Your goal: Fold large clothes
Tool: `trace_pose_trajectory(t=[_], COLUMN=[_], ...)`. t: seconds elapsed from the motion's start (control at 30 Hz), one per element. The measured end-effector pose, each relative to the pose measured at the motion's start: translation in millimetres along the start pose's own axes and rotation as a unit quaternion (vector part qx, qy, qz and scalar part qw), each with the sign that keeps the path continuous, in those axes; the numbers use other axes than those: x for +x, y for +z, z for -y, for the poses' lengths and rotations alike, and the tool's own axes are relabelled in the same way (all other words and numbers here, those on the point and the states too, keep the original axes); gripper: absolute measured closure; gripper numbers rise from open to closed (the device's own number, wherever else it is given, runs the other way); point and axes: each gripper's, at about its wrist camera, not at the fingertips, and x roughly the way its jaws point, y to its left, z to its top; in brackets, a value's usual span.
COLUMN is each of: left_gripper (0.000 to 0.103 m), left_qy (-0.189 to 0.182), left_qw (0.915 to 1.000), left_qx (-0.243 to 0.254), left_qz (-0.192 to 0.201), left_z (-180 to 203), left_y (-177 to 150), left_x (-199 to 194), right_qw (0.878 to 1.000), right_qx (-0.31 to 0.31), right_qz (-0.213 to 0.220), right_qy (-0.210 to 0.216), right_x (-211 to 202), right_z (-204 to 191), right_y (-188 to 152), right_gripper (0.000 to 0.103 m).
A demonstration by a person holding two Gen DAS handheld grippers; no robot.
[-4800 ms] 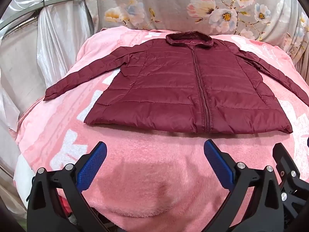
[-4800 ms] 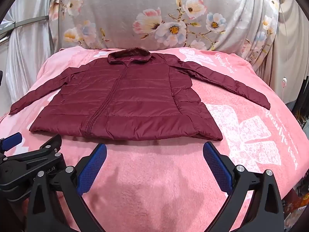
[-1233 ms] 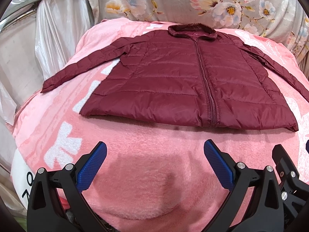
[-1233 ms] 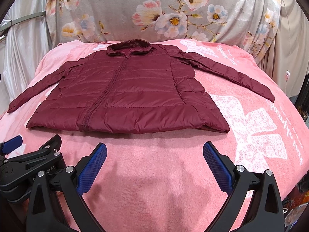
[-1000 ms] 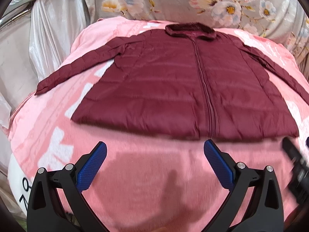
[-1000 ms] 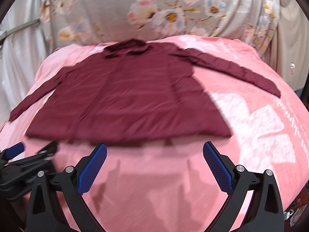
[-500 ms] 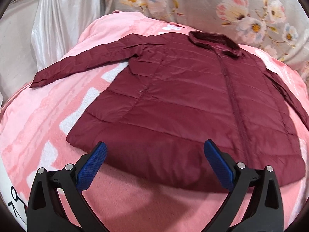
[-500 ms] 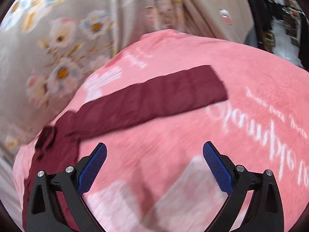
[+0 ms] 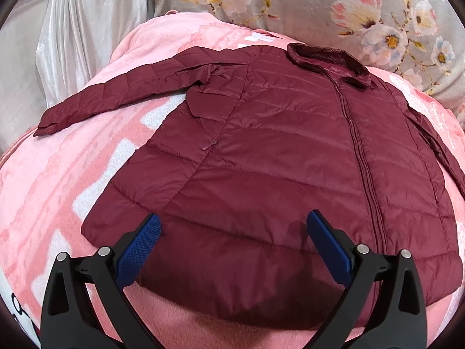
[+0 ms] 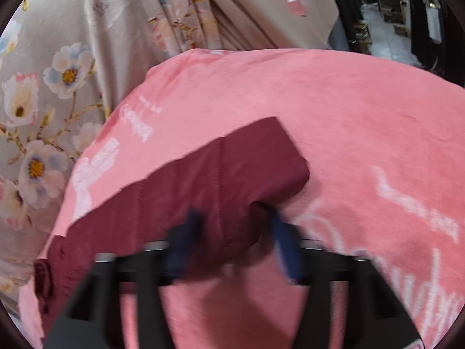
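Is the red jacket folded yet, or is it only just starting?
Only just starting. Done: the jacket lies flat and zipped on the pink blanket. In hand: the right gripper has just been closing, its blurred jaws around the right sleeve; the left gripper hovers open over the hem. Left: nothing is folded yet, neither sleeves nor body.

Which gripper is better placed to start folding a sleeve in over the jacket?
Right. The right gripper has just been closing, with the cuff end of one sleeve between its fingers. The left gripper hangs open over the jacket's hem, far from the other sleeve.
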Motion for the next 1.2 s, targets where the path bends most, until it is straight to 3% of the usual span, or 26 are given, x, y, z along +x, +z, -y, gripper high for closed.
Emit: trace_pose_trajectory(t=[0.1,0.2,0.33,0.37,0.5,0.77,0.87,0.9,0.97,1.0,1.03,1.13,1.2], left_gripper=[0.005,0.005,0.005,0.005,0.005,0.005,0.005,0.005,0.005,0.005,0.005,0.005,0.005], left_qy=[0.011,0.017,0.032,0.038,0.061,0.087,0.074,0.07,0.049,0.036,0.02,-0.047,-0.111], left_qw=[0.9999,0.9997,0.9992,0.9989,0.9977,0.995,0.9957,0.996,0.997,0.9973,0.9975,0.995,0.9888], left_qx=[-0.004,-0.013,-0.024,-0.025,-0.031,-0.04,-0.044,-0.045,-0.05,-0.054,-0.06,-0.084,-0.099], left_qz=[-0.005,-0.007,0.005,0.008,0.003,-0.029,-0.034,-0.034,-0.035,-0.035,-0.032,-0.022,-0.019], left_z=[-2.9,-8.0,-17.1,-20.1,-33.2,-69.2,-77.0,-78.4,-80.1,-80.4,-81.0,-77.8,-67.7], left_y=[8.1,16.3,27.5,30.1,33.7,21.1,18.0,17.8,22.7,26.2,31.1,53.5,73.4], left_x=[5.8,10.3,9.8,9.6,13.0,27.6,31.9,31.2,29.9,28.4,27.0,21.7,24.1], right_qw=[0.996,0.974,0.93,0.911,0.856,0.789,0.768,0.762,0.76,0.765,0.77,0.805,0.843], right_qx=[-0.069,-0.188,-0.303,-0.34,-0.425,-0.516,-0.55,-0.556,-0.547,-0.532,-0.521,-0.472,-0.417], right_qz=[0.041,0.081,0.07,0.059,0.015,-0.09,-0.118,-0.127,-0.135,-0.126,-0.116,-0.081,-0.082], right_qy=[0.031,0.095,0.196,0.227,0.293,0.319,0.307,0.306,0.325,0.341,0.35,0.35,0.33], right_x=[-21.7,-61.0,-100.7,-110.8,-129.5,-120.0,-111.6,-110.0,-119.0,-127.9,-134.5,-143.7,-131.6], right_z=[-61.8,-158.5,-263.1,-294.2,-360.2,-415.9,-417.7,-417.5,-411.0,-405.1,-400.0,-376.1,-348.5], right_y=[-1.4,-25.2,-83.2,-110.4,-197.5,-357.3,-395.0,-400.9,-397.9,-387.2,-377.7,-331.5,-289.3], right_gripper=[0.096,0.097,0.097,0.097,0.097,0.097,0.091,0.084,0.063,0.043,0.034,0.033,0.033])
